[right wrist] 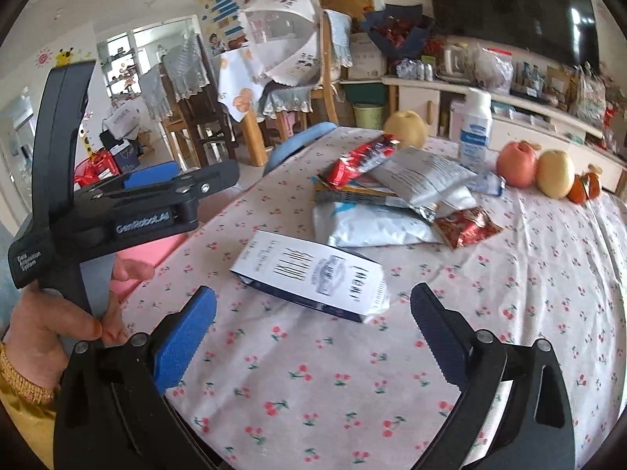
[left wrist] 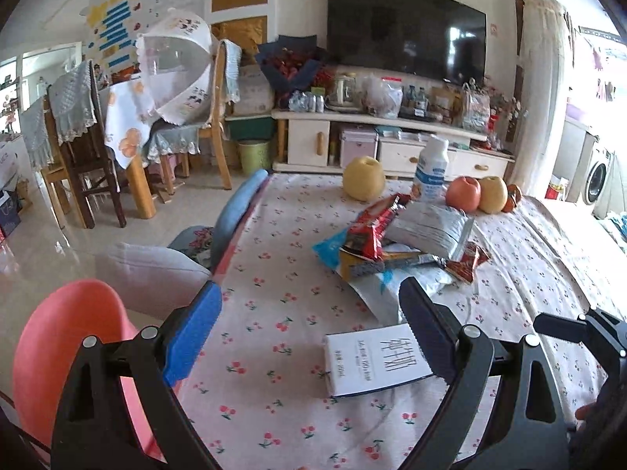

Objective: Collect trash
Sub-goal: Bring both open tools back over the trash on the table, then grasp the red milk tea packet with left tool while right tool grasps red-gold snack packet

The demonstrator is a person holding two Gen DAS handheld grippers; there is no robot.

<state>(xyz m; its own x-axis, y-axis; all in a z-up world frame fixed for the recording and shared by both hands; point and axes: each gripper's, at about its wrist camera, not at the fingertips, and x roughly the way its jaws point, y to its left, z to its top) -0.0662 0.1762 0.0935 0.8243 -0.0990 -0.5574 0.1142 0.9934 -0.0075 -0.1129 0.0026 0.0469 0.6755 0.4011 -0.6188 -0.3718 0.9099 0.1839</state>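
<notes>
Collected: nothing visible.
Outstanding: white carton [right wrist: 313,274]; wrapper pile [right wrist: 395,192] beyond carton, all on desk [right wrist: 313,384].
Left tongs [left wrist: 309,325]: wide open, empty.
Right tongs [right wrist: 313,325]: wide open, empty.

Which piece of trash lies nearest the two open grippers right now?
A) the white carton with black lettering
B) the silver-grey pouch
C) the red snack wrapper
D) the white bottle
A: the white carton lies flat on the cloth just ahead of the right gripper, apart from the wrapper pile behind it.
</notes>
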